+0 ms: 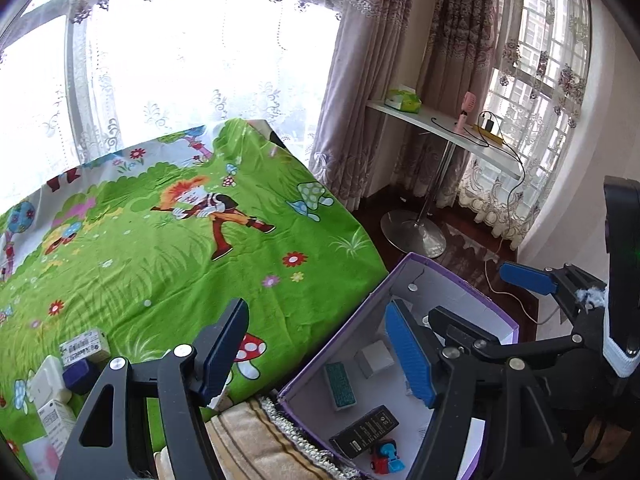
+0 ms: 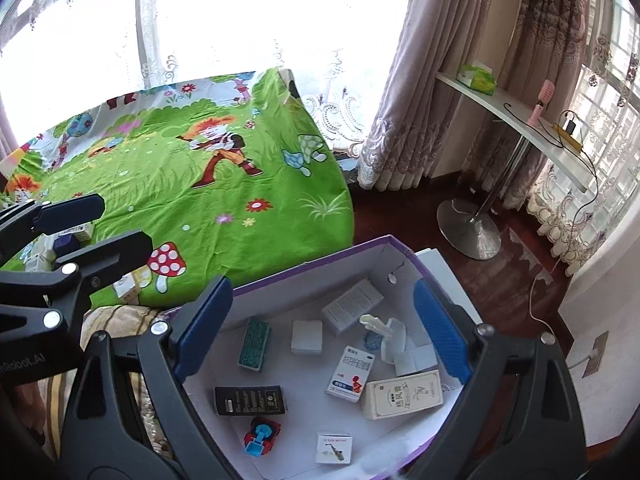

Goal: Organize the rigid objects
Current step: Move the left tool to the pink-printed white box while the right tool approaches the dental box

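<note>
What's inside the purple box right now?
Purple box holds a toy truck, black box, teal box and several white cartons. The right gripper's fingers cover parts of its floor.

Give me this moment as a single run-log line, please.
left gripper: open, empty | right gripper: open, empty, above purple box | box: holds small cartons, toy car | more cartons remain on green bedsheet

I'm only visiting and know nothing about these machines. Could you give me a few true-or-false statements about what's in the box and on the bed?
1. The purple-edged box holds a small red and blue toy car. True.
2. The right claw grips a packet. False: it is open and empty.
3. A few small boxes lie on the green bedsheet. True.
4. The purple-edged box is empty. False: several packets lie inside.
</note>
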A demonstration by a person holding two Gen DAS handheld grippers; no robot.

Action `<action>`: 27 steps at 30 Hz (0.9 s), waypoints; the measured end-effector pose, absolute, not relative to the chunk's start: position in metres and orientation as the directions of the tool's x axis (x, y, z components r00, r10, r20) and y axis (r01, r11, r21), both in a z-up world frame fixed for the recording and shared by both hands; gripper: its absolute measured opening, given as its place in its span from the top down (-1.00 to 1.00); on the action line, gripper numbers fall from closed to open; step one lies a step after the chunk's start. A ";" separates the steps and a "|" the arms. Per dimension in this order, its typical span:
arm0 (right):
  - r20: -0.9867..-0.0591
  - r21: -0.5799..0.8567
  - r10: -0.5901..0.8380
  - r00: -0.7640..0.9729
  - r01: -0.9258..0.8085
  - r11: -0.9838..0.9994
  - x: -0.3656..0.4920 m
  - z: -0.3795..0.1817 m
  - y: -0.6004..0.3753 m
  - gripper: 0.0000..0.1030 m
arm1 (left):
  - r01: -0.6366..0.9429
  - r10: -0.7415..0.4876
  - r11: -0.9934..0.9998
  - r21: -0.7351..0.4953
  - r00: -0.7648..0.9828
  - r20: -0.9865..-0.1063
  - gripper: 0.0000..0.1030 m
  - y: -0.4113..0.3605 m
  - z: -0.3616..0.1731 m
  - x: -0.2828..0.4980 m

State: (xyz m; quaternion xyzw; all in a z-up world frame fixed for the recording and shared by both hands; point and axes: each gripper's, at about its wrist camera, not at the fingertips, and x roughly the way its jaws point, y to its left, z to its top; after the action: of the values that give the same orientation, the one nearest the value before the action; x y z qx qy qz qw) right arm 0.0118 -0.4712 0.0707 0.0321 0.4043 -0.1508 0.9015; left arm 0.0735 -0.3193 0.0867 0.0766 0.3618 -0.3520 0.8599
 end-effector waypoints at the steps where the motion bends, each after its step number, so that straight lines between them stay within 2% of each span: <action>1: -0.743 -0.052 -0.226 0.631 0.282 0.958 0.013 0.071 -0.467 -0.81 | 0.648 -0.541 0.752 -0.122 0.500 -0.676 -0.39 -0.312 0.087 0.074; 27: -0.788 -0.007 -0.018 0.616 0.019 1.000 0.050 0.063 -0.346 -0.81 | 0.307 -0.371 0.925 -0.225 0.595 -0.713 -0.39 -0.127 0.068 0.090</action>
State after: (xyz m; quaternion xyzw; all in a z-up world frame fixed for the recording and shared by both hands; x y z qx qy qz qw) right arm 0.0497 -0.3460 0.0632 0.0009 0.4380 -0.0103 0.8989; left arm 0.0897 -0.1271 0.0676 -0.0395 0.4081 -0.1899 0.8921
